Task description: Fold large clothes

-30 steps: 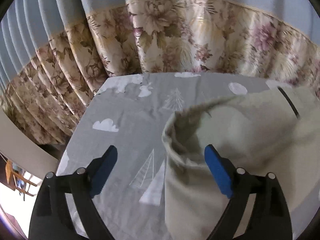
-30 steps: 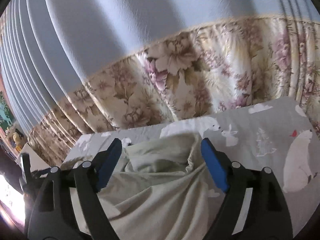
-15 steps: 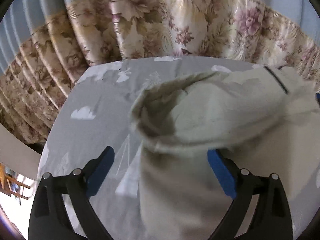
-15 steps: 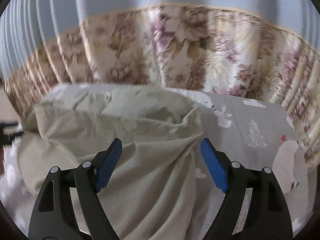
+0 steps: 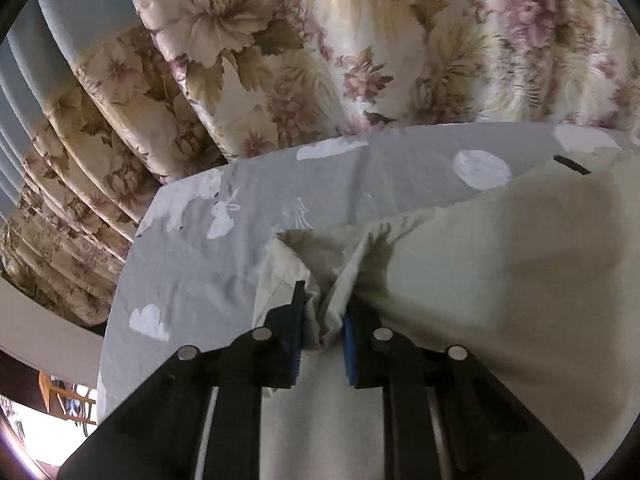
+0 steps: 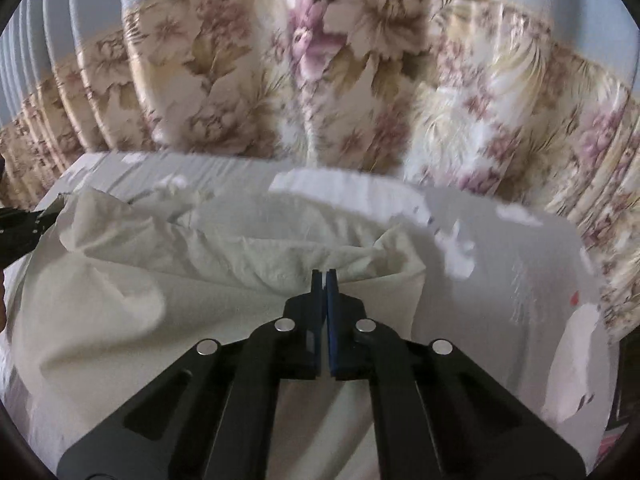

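A large pale cream garment (image 5: 480, 280) lies bunched on a grey patterned bed sheet (image 5: 224, 248). My left gripper (image 5: 322, 320) is shut on a gathered fold at the garment's left corner. In the right wrist view the same garment (image 6: 200, 264) spreads across the sheet (image 6: 500, 280), and my right gripper (image 6: 324, 280) is shut on a fold of its far right edge. The left gripper's dark body (image 6: 20, 228) shows at the far left, at the garment's other corner.
A floral curtain with a blue upper part (image 5: 360, 60) hangs right behind the bed. The bed's left edge (image 5: 116, 312) drops off to a wall ledge and a room below. The sheet's right edge (image 6: 600, 360) lies near the curtain.
Both grippers were open over the garment; now both have closed on folds of it. The garment's edge has been pulled up between them.
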Demonstrator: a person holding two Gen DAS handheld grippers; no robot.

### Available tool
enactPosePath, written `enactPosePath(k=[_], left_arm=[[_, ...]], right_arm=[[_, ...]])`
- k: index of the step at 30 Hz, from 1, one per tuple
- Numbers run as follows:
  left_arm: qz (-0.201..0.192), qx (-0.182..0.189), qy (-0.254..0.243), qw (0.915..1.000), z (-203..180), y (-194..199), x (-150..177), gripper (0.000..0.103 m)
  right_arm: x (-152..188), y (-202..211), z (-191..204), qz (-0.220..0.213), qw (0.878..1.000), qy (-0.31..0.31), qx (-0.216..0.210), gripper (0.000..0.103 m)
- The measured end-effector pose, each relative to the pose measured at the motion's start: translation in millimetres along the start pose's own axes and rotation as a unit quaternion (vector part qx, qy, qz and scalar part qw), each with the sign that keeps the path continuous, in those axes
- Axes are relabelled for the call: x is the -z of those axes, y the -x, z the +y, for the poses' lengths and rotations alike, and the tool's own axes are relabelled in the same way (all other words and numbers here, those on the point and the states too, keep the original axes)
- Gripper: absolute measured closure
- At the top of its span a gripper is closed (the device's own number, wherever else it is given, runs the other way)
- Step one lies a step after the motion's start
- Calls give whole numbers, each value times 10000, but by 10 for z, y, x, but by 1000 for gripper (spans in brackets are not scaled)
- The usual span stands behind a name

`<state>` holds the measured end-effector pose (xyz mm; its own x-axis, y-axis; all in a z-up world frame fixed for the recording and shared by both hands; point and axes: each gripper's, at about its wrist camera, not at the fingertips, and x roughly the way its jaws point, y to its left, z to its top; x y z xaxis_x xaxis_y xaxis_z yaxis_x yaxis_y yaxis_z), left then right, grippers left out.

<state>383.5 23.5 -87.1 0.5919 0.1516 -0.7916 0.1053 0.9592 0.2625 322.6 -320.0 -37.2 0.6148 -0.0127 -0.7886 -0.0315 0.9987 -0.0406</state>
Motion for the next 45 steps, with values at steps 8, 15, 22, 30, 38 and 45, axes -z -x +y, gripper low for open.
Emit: enactPosePath(k=[8,15,22,30,38,45], left_arm=[[454,-294,52,9985,160,-417,-391,83],[375,-614,-77,9974,230,-260,-302,56],[-132,-47,777,9969,579,501,-223,38],[81,1014,644,9927,-260,746,91,30],[239,411,80,9988,-640,319,312,8],[246,414,78,9988,-600,171,346,1]], right_arm=[[-409,-484,64,282,9979,291,496,101],[-349,-533,-8,695,9963,237,444,100],[-233,428,-109,-358,9973,-440,-474,67],[180,346,716,-312,9965,-78,-774,59],[510,-118,674,206,9982,304,-482,64],[538,-218,681,219,9972,555,-457,64]])
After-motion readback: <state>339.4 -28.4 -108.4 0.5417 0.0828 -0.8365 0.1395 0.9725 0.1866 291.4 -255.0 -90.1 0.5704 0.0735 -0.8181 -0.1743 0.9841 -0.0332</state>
